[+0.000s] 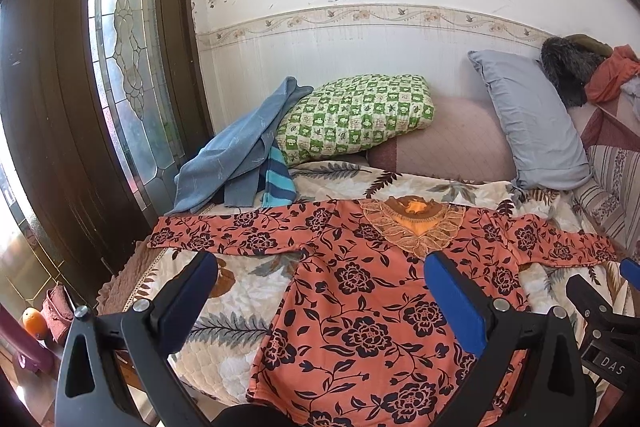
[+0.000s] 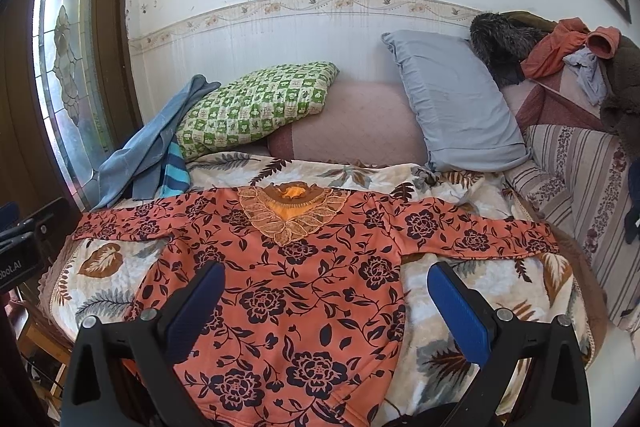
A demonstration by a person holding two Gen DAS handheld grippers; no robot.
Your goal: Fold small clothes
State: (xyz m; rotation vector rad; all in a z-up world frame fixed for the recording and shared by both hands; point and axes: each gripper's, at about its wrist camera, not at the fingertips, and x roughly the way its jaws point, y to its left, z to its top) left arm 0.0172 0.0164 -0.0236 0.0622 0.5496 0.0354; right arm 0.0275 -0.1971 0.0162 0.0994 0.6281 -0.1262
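My left gripper [image 1: 320, 259] hangs with jaws spread wide and nothing between them, above the left half of the blouse [image 1: 360, 307]; my right gripper [image 2: 324, 269] hangs the same way, released, over the blouse's right side and the quilt [image 2: 480, 291] beside it. The blouse, orange with dark flowers, lies flat and face up on the quilt, both sleeves stretched out left and right, lace collar [image 2: 290, 213] at the far end. Its near hem is cut off by the frame's lower edge and partly hidden behind the gripper bodies in both views.

The left view catches the tip of my right gripper at its right edge; the right view shows part of the left gripper at its far left edge. Only the left view takes in an orange [image 1: 34, 321] low at the left, beside the bed. Only the right view shows the full clothes pile [image 2: 560, 51] far right.

Beyond the blouse lie a blue garment [image 1: 240, 151], a green checked pillow [image 1: 356, 115] and a grey pillow [image 1: 528, 119] against the wall.
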